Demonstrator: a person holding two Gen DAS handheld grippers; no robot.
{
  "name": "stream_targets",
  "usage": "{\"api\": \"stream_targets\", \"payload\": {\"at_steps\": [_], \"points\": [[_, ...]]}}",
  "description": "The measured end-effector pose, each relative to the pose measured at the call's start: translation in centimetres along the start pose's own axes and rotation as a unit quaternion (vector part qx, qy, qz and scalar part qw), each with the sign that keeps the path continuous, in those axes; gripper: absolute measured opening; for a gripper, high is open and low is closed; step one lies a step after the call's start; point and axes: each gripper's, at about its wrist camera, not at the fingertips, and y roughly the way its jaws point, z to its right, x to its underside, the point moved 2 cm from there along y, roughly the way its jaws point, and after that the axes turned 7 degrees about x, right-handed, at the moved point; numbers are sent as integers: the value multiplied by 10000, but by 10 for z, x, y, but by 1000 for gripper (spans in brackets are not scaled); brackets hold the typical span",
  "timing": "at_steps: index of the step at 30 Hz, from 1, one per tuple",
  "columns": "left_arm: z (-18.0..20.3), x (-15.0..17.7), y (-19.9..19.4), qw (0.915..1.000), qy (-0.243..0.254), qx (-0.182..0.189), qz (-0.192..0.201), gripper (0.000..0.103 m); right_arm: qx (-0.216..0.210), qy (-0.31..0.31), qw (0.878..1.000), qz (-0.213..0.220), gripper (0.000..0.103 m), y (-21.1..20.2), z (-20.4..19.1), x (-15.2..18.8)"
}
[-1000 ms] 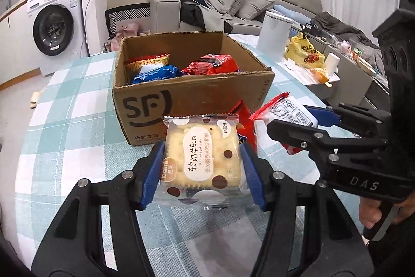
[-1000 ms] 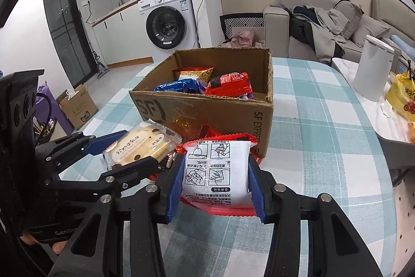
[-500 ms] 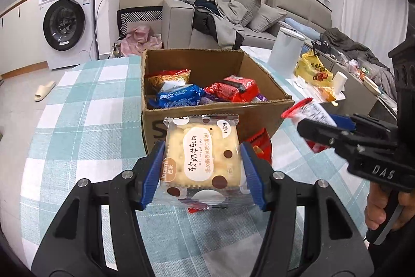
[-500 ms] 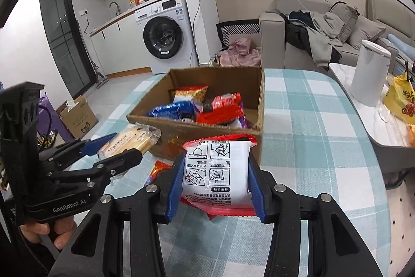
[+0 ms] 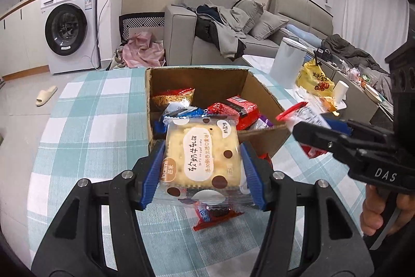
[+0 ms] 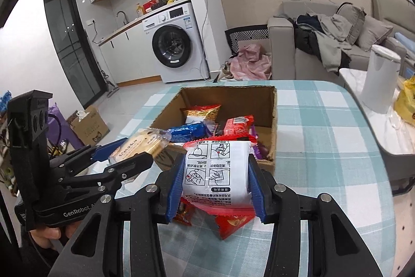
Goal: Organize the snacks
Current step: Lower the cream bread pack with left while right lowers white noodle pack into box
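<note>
The checked tabletop (image 5: 77, 121) carries the cardboard box (image 5: 262, 92), snacks inside. Above its near edge, my left gripper (image 5: 202, 160) has its fingers clamped on a cracker packet (image 5: 201, 155); my right gripper (image 6: 215, 173) pinches a red-and-white pouch (image 6: 216, 170).

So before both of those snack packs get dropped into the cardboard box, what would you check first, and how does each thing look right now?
1. Left gripper holds the cracker pack firmly, blue fingers pressing both sides: ok.
2. Right gripper holds the red and white pack squarely: ok.
3. Cardboard box open at the top, no flaps in the way: ok.
4. Room left in the box: partly filled with snacks, bare space at the far end: ok.
5. Both packs fully over the opening: cannot tell; they appear near the front wall.
6. Loose red packets on the table below will stay clear: cannot tell.
</note>
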Motion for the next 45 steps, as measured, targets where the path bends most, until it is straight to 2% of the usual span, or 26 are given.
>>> {"api": "stream_targets", "payload": {"at_steps": [14, 23, 32, 45], "points": [[-16, -28, 15, 9998, -181, -65, 40, 55, -349, 67, 9992, -168, 46, 30, -8, -21], [-24, -40, 35, 9996, -265, -86, 20, 55, -583, 300, 9974, -304, 46, 47, 2, -39], [-29, -47, 53, 9995, -277, -153, -43, 55, -506, 411, 9969, -446, 46, 63, 11, -54], [-30, -50, 86, 9993, -149, -314, -165, 55, -281, 526, 9963, -616, 46, 87, 23, -57]]}}
